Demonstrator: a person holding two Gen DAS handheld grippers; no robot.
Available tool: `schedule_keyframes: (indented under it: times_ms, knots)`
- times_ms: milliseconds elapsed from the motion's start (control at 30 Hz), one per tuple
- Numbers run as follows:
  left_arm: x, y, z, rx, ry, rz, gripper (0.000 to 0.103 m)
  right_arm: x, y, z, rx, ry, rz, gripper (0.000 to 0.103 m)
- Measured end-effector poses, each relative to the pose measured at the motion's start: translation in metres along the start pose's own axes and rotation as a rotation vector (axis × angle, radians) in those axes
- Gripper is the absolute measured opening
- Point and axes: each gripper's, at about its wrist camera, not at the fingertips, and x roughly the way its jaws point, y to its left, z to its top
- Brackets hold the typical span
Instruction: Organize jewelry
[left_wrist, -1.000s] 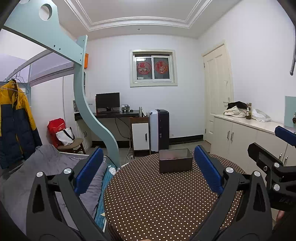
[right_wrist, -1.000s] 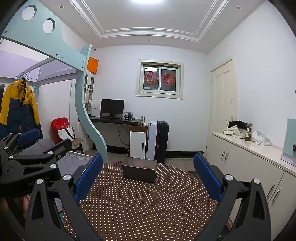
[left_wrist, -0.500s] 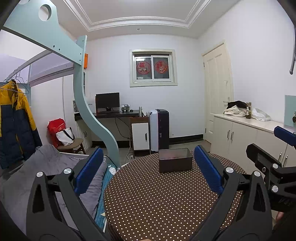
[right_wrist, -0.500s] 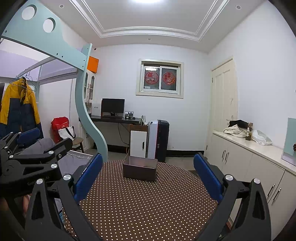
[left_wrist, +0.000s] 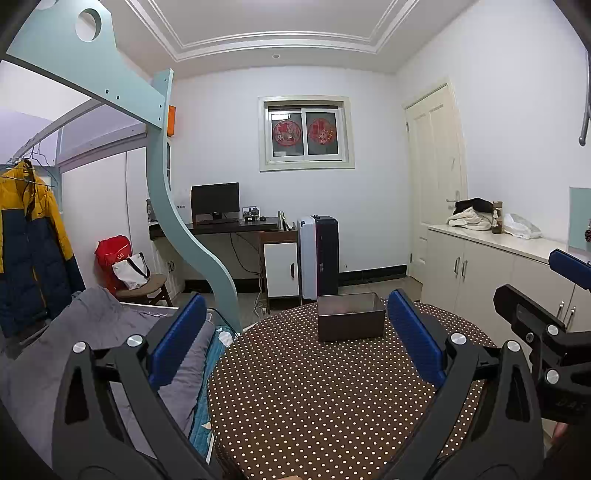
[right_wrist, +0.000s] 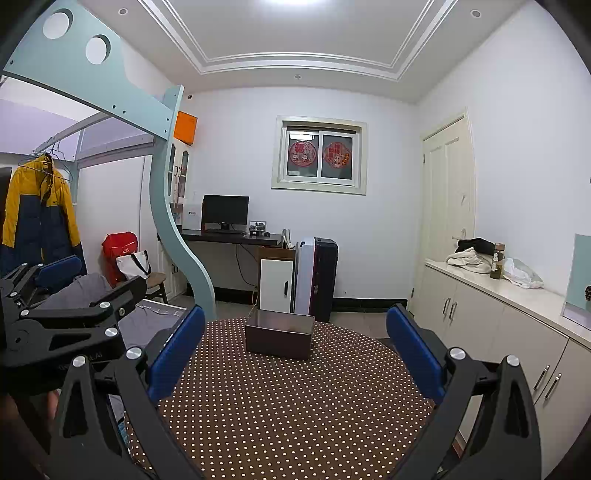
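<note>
Barely any change from a second ago: in the left wrist view the right gripper (left_wrist: 561, 295) at the right edge has crept slightly left and down; in the right wrist view the box (right_wrist: 279, 334) has slid a touch lower and right between the fingers. Nothing picked up.

Left gripper (left_wrist: 295, 339): jaws released, spread wide, blue pads (left_wrist: 177, 341) holding nothing. It hangs above the round table (left_wrist: 325, 398) with the brown polka-dot cloth. Box (left_wrist: 351, 316) sits ahead of the jaws, between the two pads but closer to the right one, well apart from both tips, upright on the far part of the table. Box is open-topped, dark brown; contents too dim to tell. No jewelry can be made out on the cloth.

Right gripper (right_wrist: 295, 350): jaws released too, wide apart, empty. Box lies ahead, roughly midway between the pads, slightly left of center, clear of both. Left gripper (right_wrist: 74, 306) shows at the left edge of this view, beside the left pad (right_wrist: 177, 352), above the table edge.

Behind the jaws' reach: bed with grey blanket (left_wrist: 92, 332) left of the left pad, yellow-navy jacket (left_wrist: 29, 240) hanging far left, desk with monitor (left_wrist: 215, 201) straight ahead past the box, suitcase (left_wrist: 319, 256) behind the box, white cabinet (left_wrist: 480, 266) right of the right pad.
</note>
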Motion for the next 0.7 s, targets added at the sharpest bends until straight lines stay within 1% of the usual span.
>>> schedule_keyframes:
  times_ms: [700]
  knots:
    - [0.0007, 0.0017, -0.0003, 0.007, 0.002, -0.003, 0.096, 0.0009, 0.0009, 0.0013, 0.001, 0.001, 0.001, 0.095]
